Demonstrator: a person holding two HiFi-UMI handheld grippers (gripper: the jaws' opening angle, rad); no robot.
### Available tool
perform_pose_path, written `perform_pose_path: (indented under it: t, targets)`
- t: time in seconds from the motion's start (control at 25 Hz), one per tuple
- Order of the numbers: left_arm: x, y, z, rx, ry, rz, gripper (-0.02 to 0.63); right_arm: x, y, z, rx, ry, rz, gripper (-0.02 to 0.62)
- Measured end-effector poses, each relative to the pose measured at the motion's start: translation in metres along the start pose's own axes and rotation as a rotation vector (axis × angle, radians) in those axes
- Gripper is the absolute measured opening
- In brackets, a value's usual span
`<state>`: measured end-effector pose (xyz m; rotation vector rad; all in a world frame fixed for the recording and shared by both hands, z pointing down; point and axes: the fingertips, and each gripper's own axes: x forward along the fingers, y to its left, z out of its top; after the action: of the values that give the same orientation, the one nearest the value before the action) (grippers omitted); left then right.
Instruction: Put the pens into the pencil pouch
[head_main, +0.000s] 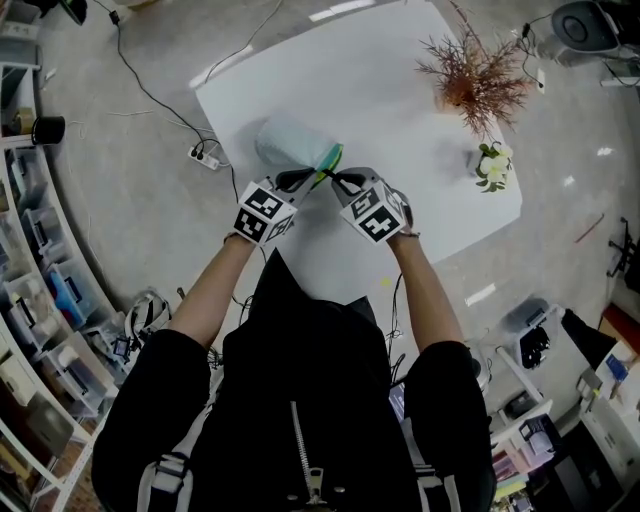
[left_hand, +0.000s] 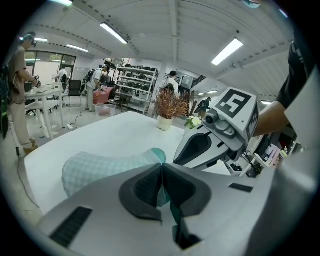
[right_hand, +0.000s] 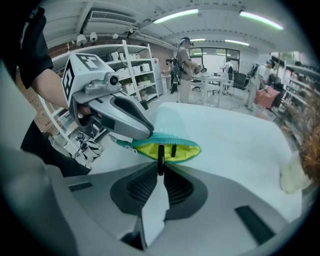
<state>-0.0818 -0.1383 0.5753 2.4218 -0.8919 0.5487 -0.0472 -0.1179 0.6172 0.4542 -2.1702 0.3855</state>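
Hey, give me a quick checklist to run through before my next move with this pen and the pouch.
1. Pouch mouth open: ok, the yellow lining shows.
2. Left gripper holding the pouch's teal edge: ok, fingers closed on it.
3. Right gripper gripping the black pen: ok, fingers closed on it.
4. Pen lined up with the mouth: ok, its far end is at the opening.
5. Room inside: cannot tell; a second pen shows against the lining.
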Motion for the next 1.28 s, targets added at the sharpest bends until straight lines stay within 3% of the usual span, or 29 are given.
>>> perform_pose_path:
  t: [0.36, 0.56, 1.28]
  targets:
    - [0.001, 0.001, 0.003, 0.003, -0.004, -0.02, 0.029, 0.009, -0.004, 0.012, 0.008, -0.016, 0.003, 0.051]
    - [-0.001, 0.003, 0.01, -0.046, -0.029, -0.04, 0.029, 0.012, -0.006, 0.019, 0.029, -0.056, 0.008, 0.051]
    - [0.001, 0.011, 0.018, -0.109, -0.042, -0.106, 0.029, 0.027, -0.014, 0.044, 0.075, -0.193, 0.003, 0.052]
